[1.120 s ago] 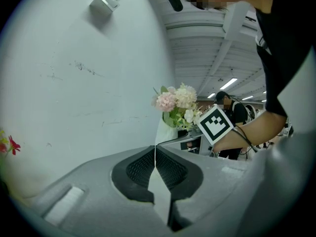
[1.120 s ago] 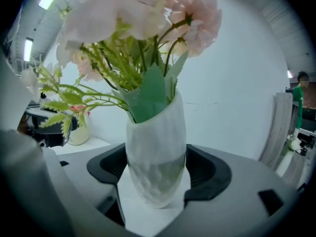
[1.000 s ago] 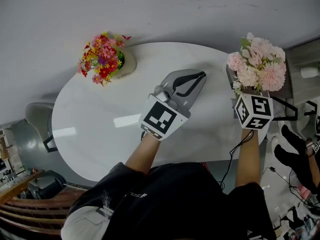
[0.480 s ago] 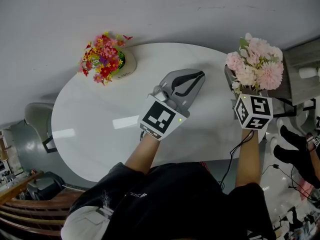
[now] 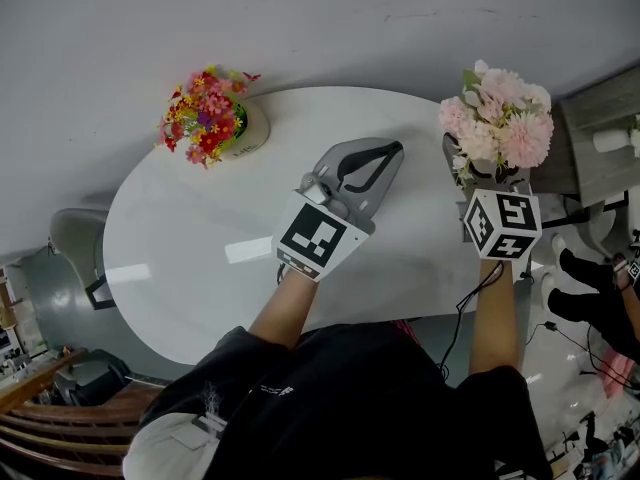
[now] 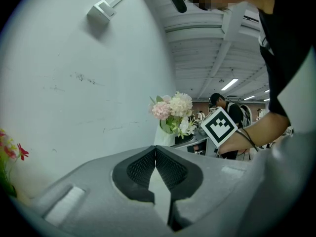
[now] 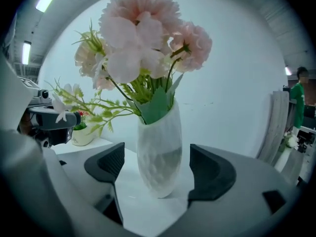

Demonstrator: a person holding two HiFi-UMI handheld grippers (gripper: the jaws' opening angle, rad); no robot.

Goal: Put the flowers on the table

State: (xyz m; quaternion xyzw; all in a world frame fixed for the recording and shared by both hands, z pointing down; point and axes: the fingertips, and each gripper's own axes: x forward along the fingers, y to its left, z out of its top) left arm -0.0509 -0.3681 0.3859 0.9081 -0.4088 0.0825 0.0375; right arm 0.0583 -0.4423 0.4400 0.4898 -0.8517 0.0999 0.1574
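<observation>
I read no legible text, number or brand in any view. The left cube (image 5: 322,236) and right cube (image 5: 503,225) bear black-and-white square code patterns, no characters. Print on the cream pot (image 5: 250,133), at 11 o'clock on the table (image 5: 200,253), and on my black shirt (image 5: 350,398) is too small to read.

Left gripper (image 6: 155,151): jaws are seen closed, ribbed pads meeting, nothing held between them. Beyond them, pink and cream flowers (image 6: 172,107) are seen upright in a white vase (image 6: 164,138) against a pale wall (image 6: 74,83). A marker cube (image 6: 219,127) is noted just right of the vase. Red flowers (image 6: 12,152) are cut off at the left edge.
</observation>
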